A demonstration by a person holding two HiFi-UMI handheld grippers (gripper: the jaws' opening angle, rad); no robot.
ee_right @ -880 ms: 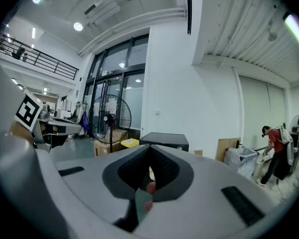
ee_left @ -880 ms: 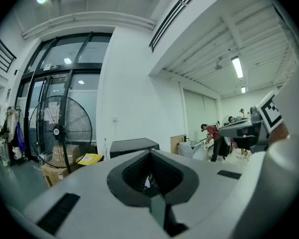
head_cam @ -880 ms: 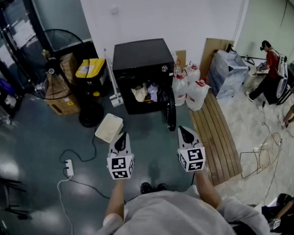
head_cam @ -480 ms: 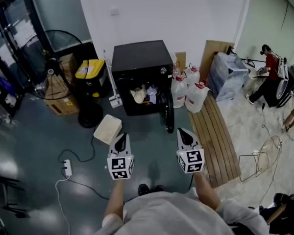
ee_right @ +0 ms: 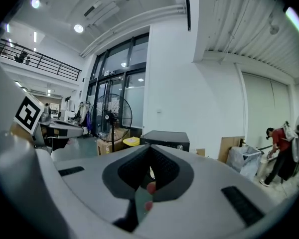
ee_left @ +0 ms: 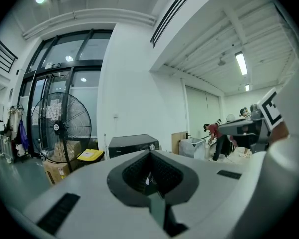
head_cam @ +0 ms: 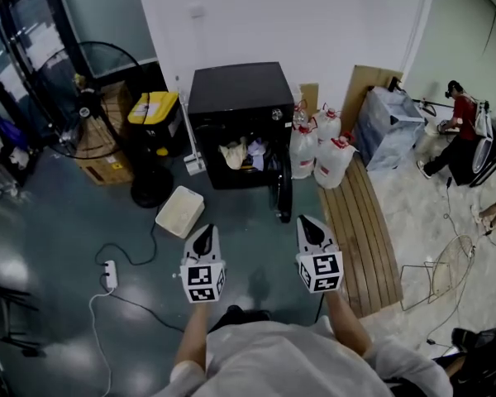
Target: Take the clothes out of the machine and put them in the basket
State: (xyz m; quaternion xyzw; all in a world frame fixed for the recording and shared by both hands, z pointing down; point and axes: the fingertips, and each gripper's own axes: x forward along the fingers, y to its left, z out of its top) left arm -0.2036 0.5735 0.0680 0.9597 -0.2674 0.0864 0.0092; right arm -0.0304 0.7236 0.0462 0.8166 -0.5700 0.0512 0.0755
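Note:
The black washing machine (head_cam: 236, 98) stands against the white wall, its door (head_cam: 283, 190) swung open to the right. Light-coloured clothes (head_cam: 244, 154) fill its opening. A cream basket (head_cam: 180, 212) lies on the floor, in front of the machine and to its left. My left gripper (head_cam: 205, 231) and right gripper (head_cam: 309, 222) are held side by side well short of the machine, both shut and empty. The left gripper view shows shut jaws (ee_left: 150, 158) with the machine (ee_left: 133, 144) beyond. The right gripper view shows the same: jaws (ee_right: 148, 158), machine (ee_right: 165, 138).
A standing fan (head_cam: 91, 98), cardboard boxes and a yellow-lidded box (head_cam: 155, 110) are left of the machine. Water jugs (head_cam: 314, 151) and a wooden slatted board (head_cam: 364, 230) are to its right. A power strip with cable (head_cam: 109, 275) lies on the floor at left. People (head_cam: 461, 131) work at far right.
The head view has shifted slightly, so the machine and basket sit a little higher in the frame. Both grippers stay side by side and shut.

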